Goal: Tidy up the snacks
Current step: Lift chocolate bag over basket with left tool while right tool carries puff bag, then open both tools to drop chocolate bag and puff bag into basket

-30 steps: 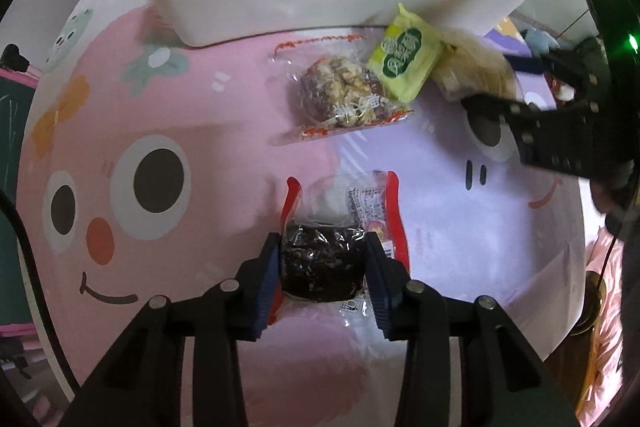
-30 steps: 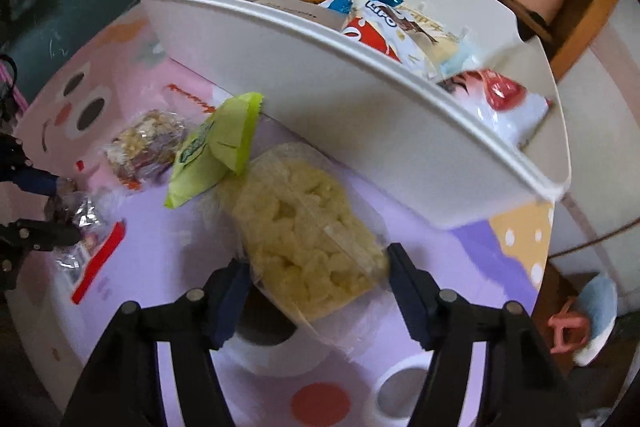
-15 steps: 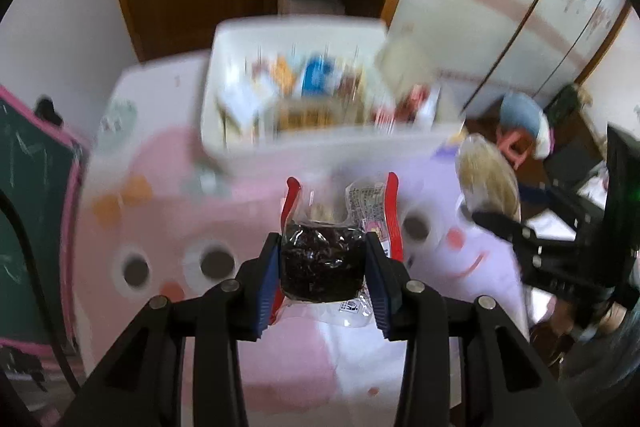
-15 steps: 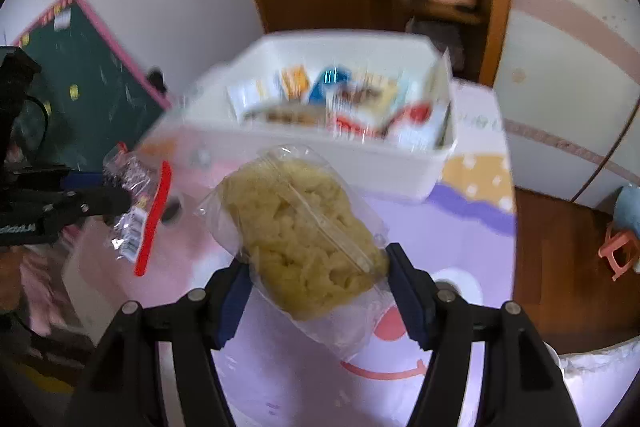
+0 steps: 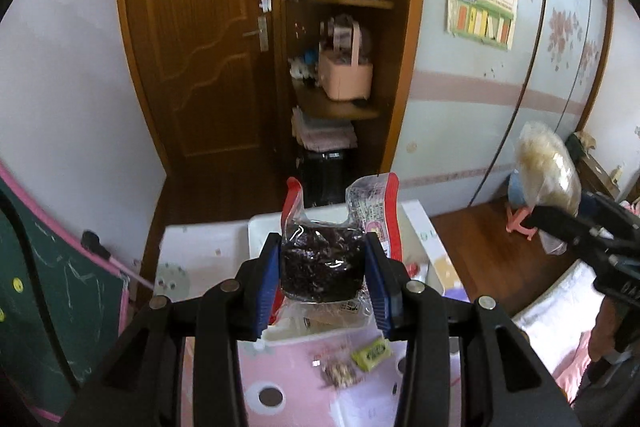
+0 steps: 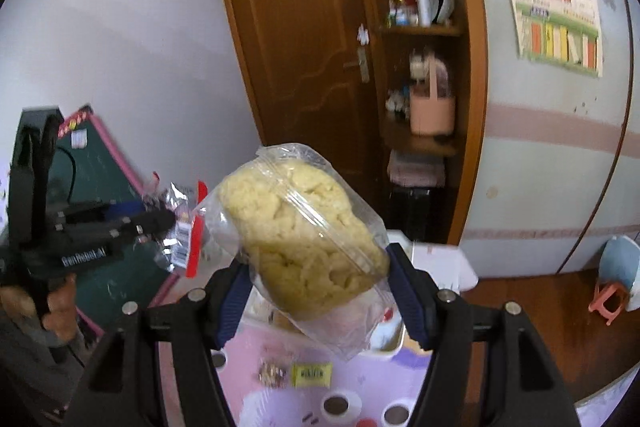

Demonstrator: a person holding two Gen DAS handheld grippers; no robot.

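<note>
The left claw is clamped on a clear, red-edged packet of dark snack; the right claw grips a clear bag of pale yellow puffs. Both hang above the white bin. Two packets lie on the counter before it: one green, one nutty.

Left gripper: raised, pointing forward and somewhat downward, blue pads clamped on either side of a dark snack pack. Right gripper: raised likewise, jaws set wider, pads pressing the sides of a clear bag of yellow snack. A hand grips the left gripper's handle, seen at the right view's left edge.
</note>
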